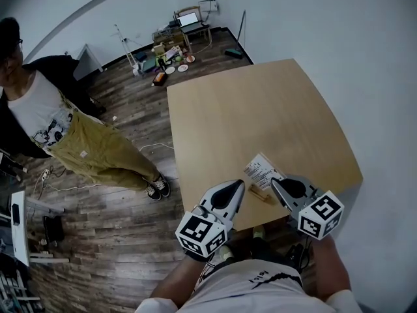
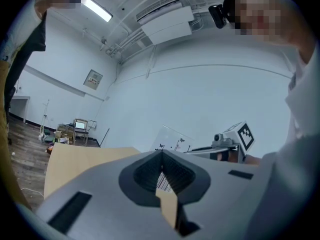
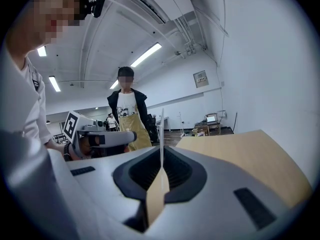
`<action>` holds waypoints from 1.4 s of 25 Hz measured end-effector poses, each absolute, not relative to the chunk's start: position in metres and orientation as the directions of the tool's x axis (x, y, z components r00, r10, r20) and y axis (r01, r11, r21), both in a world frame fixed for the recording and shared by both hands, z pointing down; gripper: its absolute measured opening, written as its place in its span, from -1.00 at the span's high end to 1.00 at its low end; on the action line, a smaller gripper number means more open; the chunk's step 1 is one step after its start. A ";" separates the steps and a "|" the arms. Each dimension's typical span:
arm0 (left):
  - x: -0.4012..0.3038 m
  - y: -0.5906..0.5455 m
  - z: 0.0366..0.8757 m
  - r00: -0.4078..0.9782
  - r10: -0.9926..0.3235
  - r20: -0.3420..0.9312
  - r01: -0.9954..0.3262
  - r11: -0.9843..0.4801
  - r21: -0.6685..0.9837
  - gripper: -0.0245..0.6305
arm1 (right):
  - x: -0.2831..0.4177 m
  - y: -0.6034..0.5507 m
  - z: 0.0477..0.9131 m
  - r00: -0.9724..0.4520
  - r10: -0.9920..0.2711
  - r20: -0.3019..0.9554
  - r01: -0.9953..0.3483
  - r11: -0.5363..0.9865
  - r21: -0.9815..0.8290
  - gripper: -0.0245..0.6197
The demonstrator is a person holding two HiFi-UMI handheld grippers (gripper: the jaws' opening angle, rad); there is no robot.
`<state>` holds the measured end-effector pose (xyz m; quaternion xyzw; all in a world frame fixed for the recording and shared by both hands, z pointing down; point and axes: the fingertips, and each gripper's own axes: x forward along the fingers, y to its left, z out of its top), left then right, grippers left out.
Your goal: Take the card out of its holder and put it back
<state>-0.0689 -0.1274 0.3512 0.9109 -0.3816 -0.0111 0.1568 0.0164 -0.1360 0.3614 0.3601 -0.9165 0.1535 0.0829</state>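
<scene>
- The left hand-held gripper [image 1: 240, 186] is closed on the wooden holder [image 1: 259, 193].
- The right hand-held gripper [image 1: 276, 184] pinches the card [image 1: 260, 168], which stands edge-on between its jaws.
- Risk: a crooked pull could bend the thin card or tug the holder loose.

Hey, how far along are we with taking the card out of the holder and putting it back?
Nothing looks finished yet. In hand: the left gripper is shut on the wooden holder, and the right gripper is shut on the card, which seems seated in it. Left: lift the card out, then slot it back.
</scene>
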 end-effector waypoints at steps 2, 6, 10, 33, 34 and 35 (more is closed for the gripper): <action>-0.072 -0.128 0.350 0.707 -0.700 0.100 -0.693 -0.657 0.297 0.89 | 0.017 -0.137 0.364 -0.726 -0.631 0.273 -0.686 0.692 -0.223 0.84; -0.074 -0.130 0.359 0.699 -0.706 0.110 -0.701 -0.647 0.302 0.89 | 0.023 -0.139 0.384 -0.723 -0.623 0.298 -0.688 0.690 -0.226 0.84; -0.072 -0.134 0.374 0.692 -0.713 0.115 -0.708 -0.639 0.300 0.89 | 0.032 -0.141 0.413 -0.729 -0.609 0.314 -0.680 0.697 -0.228 0.84; -0.050 -0.170 0.459 0.642 -0.746 0.179 -0.758 -0.581 0.296 0.89 | 0.049 -0.149 0.573 -0.766 -0.500 0.404 -0.619 0.743 -0.255 0.84; -0.050 -0.170 0.464 0.640 -0.746 0.184 -0.760 -0.578 0.297 0.89 | 0.050 -0.150 0.580 -0.768 -0.496 0.405 -0.617 0.743 -0.260 0.84; -0.049 -0.170 0.468 0.638 -0.747 0.188 -0.761 -0.576 0.298 0.89 | 0.050 -0.150 0.586 -0.770 -0.492 0.407 -0.615 0.744 -0.262 0.84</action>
